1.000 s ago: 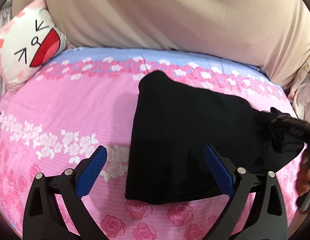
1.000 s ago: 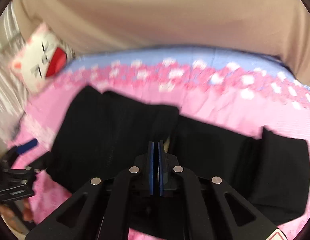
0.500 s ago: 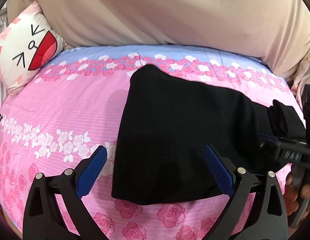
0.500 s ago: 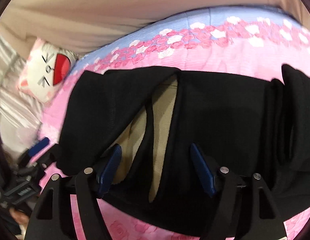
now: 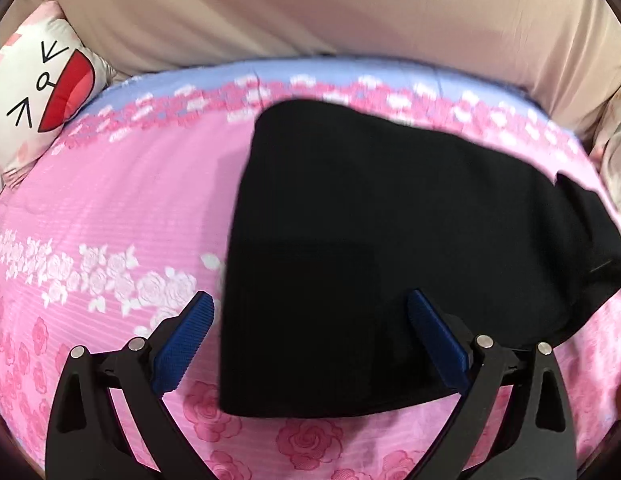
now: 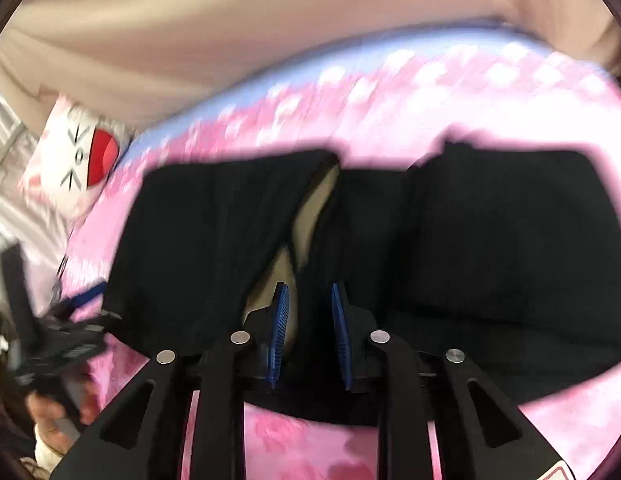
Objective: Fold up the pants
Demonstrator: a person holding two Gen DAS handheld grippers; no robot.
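Lying folded on the pink rose-print bedsheet [image 5: 110,208], black fabric pants [image 5: 390,240] leave lower-left room free.
Left gripper [image 5: 306,340] gapes wide; right gripper [image 6: 308,332] stands narrowly parted over cloth; cat-face pillow [image 5: 38,88] upper left.

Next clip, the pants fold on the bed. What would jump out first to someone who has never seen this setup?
The black pants lie folded on the pink rose-print bedsheet, dark against bright. A cat-face pillow with a red mouth sits at the far left corner. The left gripper stands wide open over the near edge of the pants, while the right gripper has its blue pads narrowed around a fold.
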